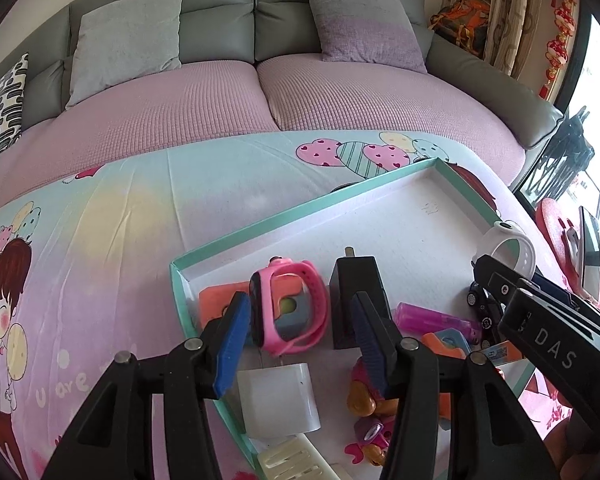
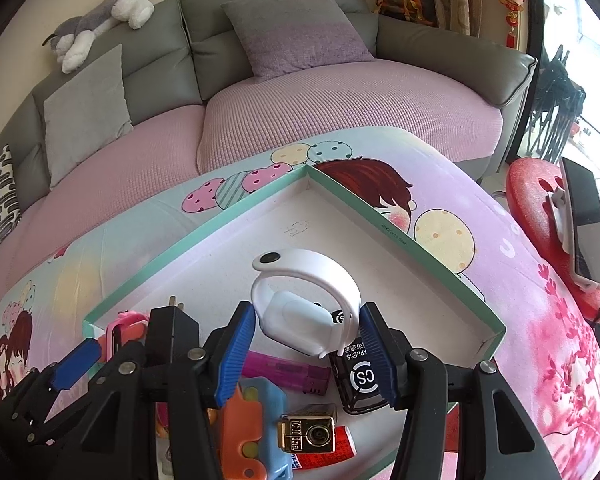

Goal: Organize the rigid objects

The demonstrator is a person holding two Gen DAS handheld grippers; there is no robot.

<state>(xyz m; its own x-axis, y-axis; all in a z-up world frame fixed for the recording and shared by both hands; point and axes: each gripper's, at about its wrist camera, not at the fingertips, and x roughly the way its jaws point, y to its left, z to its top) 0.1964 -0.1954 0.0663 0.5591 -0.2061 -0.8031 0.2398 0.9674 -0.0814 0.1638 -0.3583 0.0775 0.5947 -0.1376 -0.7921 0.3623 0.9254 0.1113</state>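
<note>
Two claws work over a shallow tray (image 1: 236,236) with a mint-green rim, set on a cartoon-print cloth (image 1: 100,240) in front of a grey sofa (image 1: 220,12).

Left claw (image 1: 296,340): partly open, blue pads either side of a pink watch (image 1: 288,308). The left pad lies against the watch face; the right pad stands clear of the strap, so nothing is gripped. The watch rests on the tray floor over an orange block (image 1: 216,300). A black plug (image 1: 356,288) stands upright just right of the watch, partly behind the right pad.

Right claw (image 2: 308,352): partly open around a white watch (image 2: 304,300), whose strap loop rises above the tray floor between the pads. Both pads sit at the band's sides; firm contact cannot be confirmed.

Other tray contents, right view: a purple lighter (image 2: 284,372) lying flat beneath the white watch, a black toy car (image 2: 360,380) beside it, a gold lighter (image 2: 308,432), and an orange-and-blue toy (image 2: 252,424). Left view: a white cube (image 1: 278,400) and a figurine (image 1: 368,420) near the tray's front edge.

Beyond the cloth, a red stool (image 2: 540,200) carries a clipped phone (image 2: 584,224).
</note>
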